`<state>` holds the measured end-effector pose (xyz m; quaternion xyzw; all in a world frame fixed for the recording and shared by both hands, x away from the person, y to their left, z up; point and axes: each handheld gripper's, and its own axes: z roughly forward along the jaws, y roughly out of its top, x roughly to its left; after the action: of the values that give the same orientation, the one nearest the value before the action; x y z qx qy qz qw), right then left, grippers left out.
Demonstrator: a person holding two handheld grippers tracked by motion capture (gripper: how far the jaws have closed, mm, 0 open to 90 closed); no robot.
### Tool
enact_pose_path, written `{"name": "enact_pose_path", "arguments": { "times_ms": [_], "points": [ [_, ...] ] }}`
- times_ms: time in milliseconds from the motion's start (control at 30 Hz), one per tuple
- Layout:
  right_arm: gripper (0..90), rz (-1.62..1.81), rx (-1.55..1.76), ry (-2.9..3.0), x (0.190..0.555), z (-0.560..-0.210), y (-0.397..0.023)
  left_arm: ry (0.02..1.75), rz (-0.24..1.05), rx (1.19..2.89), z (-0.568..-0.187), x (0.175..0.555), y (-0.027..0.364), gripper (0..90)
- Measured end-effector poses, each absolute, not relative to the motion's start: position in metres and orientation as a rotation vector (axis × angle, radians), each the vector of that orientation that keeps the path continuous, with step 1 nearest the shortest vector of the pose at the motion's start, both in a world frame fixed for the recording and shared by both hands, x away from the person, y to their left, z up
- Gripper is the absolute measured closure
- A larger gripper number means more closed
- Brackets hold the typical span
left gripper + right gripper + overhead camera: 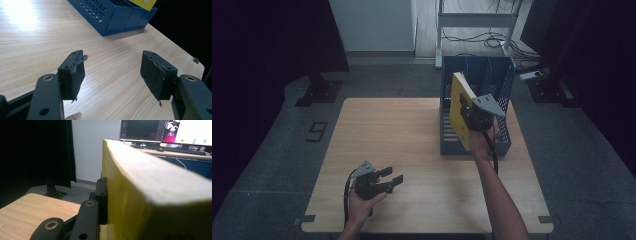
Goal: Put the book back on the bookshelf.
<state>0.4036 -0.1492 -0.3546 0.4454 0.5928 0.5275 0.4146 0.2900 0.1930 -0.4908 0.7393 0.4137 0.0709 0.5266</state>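
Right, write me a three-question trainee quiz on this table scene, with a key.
1. True or false: the right gripper is shut on the yellow book.
2. How do the jaws of the left gripper stand?
A. open, with nothing between them
B. shut on a pen
C. shut on the table edge
3. Fill in: the book is held tilted over the blue ____ at the far right of the wooden table.

Key:
1. True. One black pad presses on the book's side in the right gripper view.
2. A. They stand apart, with bare table between them.
3. File rack.
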Motion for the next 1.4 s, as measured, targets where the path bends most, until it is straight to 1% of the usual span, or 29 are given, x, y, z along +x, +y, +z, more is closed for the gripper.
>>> {"name": "enact_pose_path", "arguments": {
  "times_ms": [1400],
  "points": [
    [74.2,1.305,1.153,1.489,0.426,-0.366,-0.132,0.993,0.171,1.767,-0.492,0.290,0.195,35.3]
  ]
}}
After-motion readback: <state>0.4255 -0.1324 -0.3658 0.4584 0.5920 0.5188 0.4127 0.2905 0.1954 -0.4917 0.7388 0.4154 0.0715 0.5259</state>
